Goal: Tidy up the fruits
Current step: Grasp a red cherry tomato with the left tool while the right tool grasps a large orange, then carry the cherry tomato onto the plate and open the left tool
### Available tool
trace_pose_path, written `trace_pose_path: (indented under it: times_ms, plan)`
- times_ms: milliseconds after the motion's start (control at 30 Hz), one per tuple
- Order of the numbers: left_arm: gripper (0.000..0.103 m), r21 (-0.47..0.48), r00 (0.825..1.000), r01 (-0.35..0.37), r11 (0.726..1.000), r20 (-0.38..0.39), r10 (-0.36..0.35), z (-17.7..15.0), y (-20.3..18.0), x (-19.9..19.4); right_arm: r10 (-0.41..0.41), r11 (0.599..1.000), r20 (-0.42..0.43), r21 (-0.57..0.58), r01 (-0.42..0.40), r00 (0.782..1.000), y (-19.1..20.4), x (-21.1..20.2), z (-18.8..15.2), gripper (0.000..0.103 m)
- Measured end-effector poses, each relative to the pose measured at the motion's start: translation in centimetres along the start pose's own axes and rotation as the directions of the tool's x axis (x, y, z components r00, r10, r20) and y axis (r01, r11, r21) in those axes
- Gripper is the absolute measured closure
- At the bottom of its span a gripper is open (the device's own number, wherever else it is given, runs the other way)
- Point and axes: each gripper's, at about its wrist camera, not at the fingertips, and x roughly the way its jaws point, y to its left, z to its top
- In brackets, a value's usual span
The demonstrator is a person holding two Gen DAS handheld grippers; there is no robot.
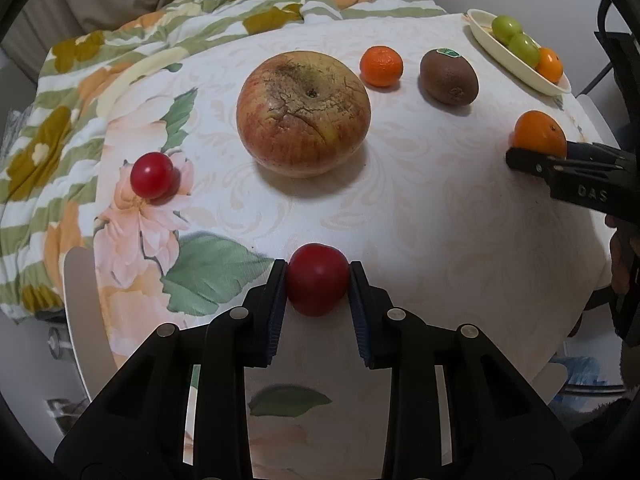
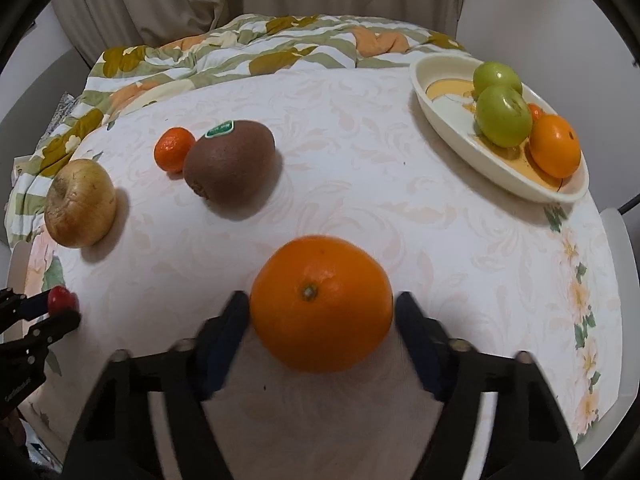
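Gripping a red tomato (image 1: 317, 289), left tool (image 1: 318, 276), right tool (image 2: 322, 312) flanking an orange (image 2: 322, 304) (stem end up, contact unclear).

Lighting: soft, even, indoor; short shadows beside each fruit. Fisheye bending with dark vignette at all corners. Right wrist view: gripper fingers (image 2: 236, 320) motion-blurred; left view sharp.

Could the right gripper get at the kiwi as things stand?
Probably not right away. The right gripper has an orange between its fingers, so that would need setting down first. Otherwise the way looks free: only bare tablecloth lies between it and the kiwi.
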Motion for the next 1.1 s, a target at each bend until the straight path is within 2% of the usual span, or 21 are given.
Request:
trace_pose_path:
  times_ms: [300, 600, 867, 1100]
  plan:
    - [0.066, -0.015, 1.000, 0.007, 1.000, 0.019, -0.007, -0.2, -0.1, -1.3, 0.038, 0.998, 0.027, -0.055, -0.037, 0.999, 2.0, -1.4, 0.3, 0.047]
    - [0.066, -0.011, 0.997, 0.005, 1.000, 0.082, -0.004, 0.8, 0.1, -5.5, 0.082, 0.995, 0.098, -0.069, -0.075, 0.992, 3.4, -6.1, 1.6, 0.047]
    - [0.066, 0.041, 0.979, 0.026, 0.999, 0.199, -0.033, 3.7, -0.8, -10.0, 0.081, 0.996, 0.151, -0.038, -0.077, 0.985, 3.2, -11.1, 2.2, 0.047]
    - [0.066, 0.088, 0.961, 0.027, 0.996, 0.271, -0.050, 7.2, -3.5, -12.0, 0.063, 0.998, 0.185, 0.012, -0.067, 0.981, 0.0, -13.4, 2.7, 0.047]
